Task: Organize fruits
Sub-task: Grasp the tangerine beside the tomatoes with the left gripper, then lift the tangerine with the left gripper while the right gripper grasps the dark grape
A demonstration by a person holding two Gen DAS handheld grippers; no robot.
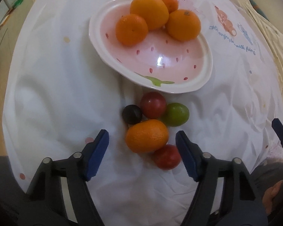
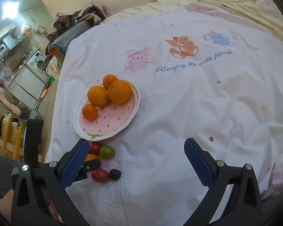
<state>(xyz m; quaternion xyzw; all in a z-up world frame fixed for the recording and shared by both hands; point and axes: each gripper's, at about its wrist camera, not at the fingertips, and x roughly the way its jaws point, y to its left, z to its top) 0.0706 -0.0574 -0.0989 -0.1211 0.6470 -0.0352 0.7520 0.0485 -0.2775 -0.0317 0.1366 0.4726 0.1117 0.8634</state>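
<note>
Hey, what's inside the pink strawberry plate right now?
The plate holds four orange fruits bunched at its far end; the near half is bare. Whatever lies beneath or behind them is covered.

A lived-in home: a bed under a cartoon-bear sheet (image 2: 179, 98), a washing machine (image 2: 37, 61), heaped clothes (image 2: 71, 24).

Five oranges (image 1: 147, 136), two red fruits (image 1: 153, 104), one green (image 1: 177, 114), one dark (image 1: 132, 114), one plate (image 1: 179, 89).

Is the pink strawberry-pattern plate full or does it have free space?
Partly full: four oranges crowd one end of the pink strawberry-pattern plate; the rest is bare.
</note>
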